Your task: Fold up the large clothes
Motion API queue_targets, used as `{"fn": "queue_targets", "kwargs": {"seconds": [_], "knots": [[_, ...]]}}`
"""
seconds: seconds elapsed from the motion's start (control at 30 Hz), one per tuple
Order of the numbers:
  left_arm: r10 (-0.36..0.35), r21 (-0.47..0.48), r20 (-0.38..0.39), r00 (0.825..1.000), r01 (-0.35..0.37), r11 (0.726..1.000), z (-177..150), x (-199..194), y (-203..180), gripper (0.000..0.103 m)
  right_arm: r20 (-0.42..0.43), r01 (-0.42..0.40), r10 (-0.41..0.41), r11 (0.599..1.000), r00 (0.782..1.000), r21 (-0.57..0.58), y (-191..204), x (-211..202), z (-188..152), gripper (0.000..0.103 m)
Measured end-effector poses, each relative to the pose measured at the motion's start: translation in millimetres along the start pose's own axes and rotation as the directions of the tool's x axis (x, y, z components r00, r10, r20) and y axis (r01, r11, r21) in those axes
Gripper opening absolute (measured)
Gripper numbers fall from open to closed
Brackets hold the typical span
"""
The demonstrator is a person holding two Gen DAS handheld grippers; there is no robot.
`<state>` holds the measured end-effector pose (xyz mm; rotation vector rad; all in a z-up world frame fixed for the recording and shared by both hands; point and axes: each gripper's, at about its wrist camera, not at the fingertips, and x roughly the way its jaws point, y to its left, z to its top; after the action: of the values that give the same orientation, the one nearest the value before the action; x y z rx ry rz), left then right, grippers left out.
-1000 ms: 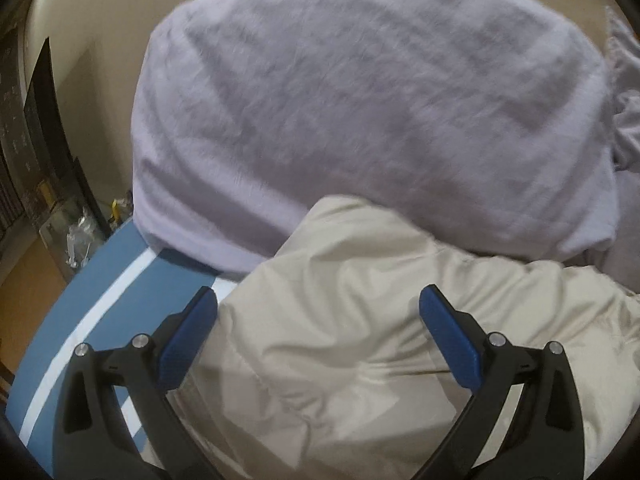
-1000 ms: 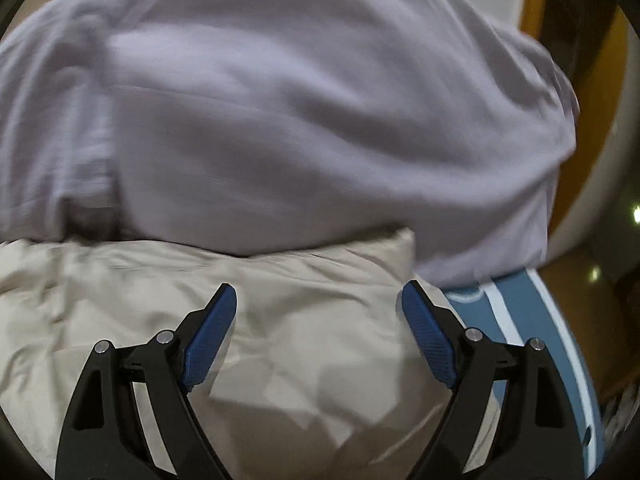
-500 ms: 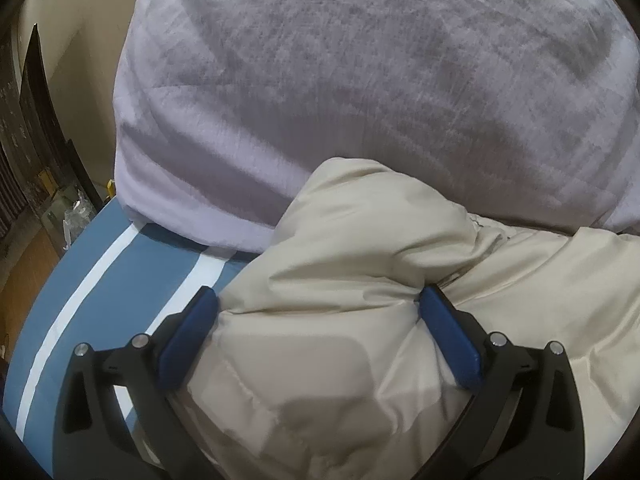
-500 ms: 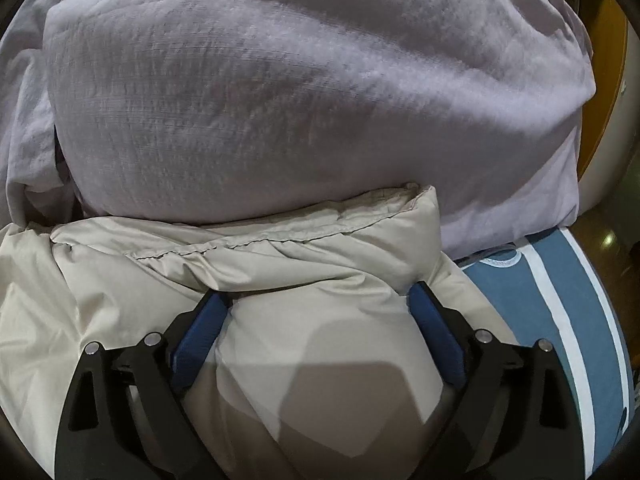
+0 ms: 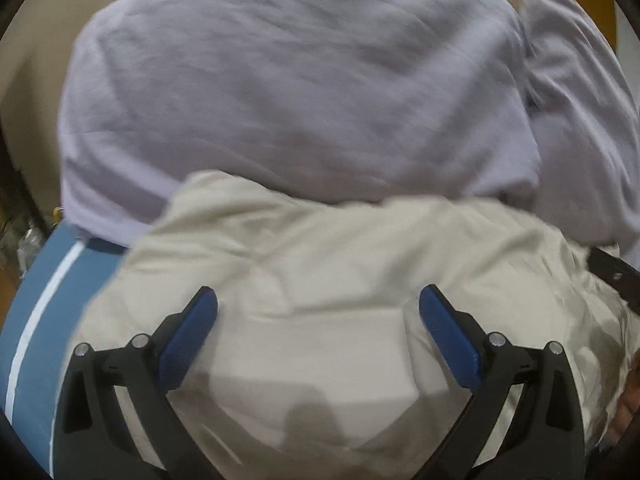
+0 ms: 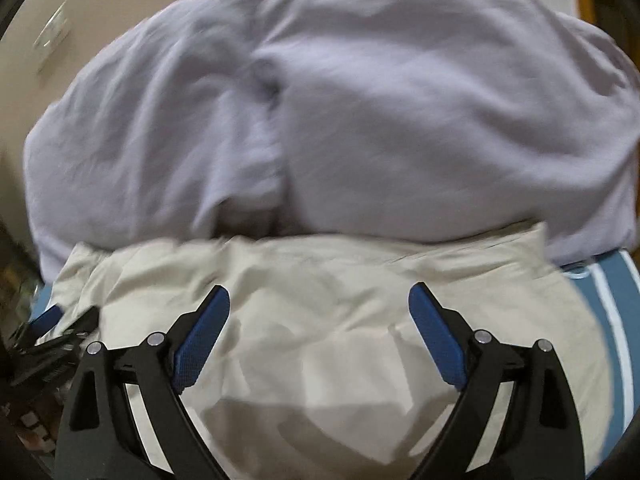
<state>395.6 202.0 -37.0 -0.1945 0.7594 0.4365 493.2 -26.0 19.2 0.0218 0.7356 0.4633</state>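
Plainly, two grippers, left and right, gape empty over one beige garment.

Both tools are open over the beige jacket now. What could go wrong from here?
1. The puffy beige quilted jacket lies unheld between the open left tool and right tool; its fold may spring back.
2. The lilac cloth bundle presses against its far edge, so a grab could snag both.
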Motion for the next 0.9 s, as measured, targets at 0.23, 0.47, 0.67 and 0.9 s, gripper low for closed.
{"fn": "queue_targets", "kwargs": {"seconds": [0.23,0.47,0.67,0.9], "knots": [[0.032,0.055,0.013,0.999,-0.032,0.998,-7.2,12.6,-11.7,0.101,-0.006,0.049,-0.050,0.995,0.999,-0.087,17.7,34.0,-22.9,0.098],[0.095,0.107,0.040,0.995,-0.099,0.989,-13.0,26.9,-27.7,0.101,0.008,0.079,-0.078,0.994,0.997,-0.077,11.9,51.4,-26.6,0.102],[0.099,0.112,0.039,0.994,-0.103,0.988,-13.0,27.8,-32.7,0.101,0.002,0.081,-0.081,0.994,0.997,-0.079,22.1,65.3,-41.0,0.102],[0.095,0.111,0.031,0.995,-0.098,0.989,-12.2,31.0,-27.6,0.101,-0.012,0.073,-0.074,0.995,0.997,-0.074,18.7,72.3,-42.0,0.102]]}}
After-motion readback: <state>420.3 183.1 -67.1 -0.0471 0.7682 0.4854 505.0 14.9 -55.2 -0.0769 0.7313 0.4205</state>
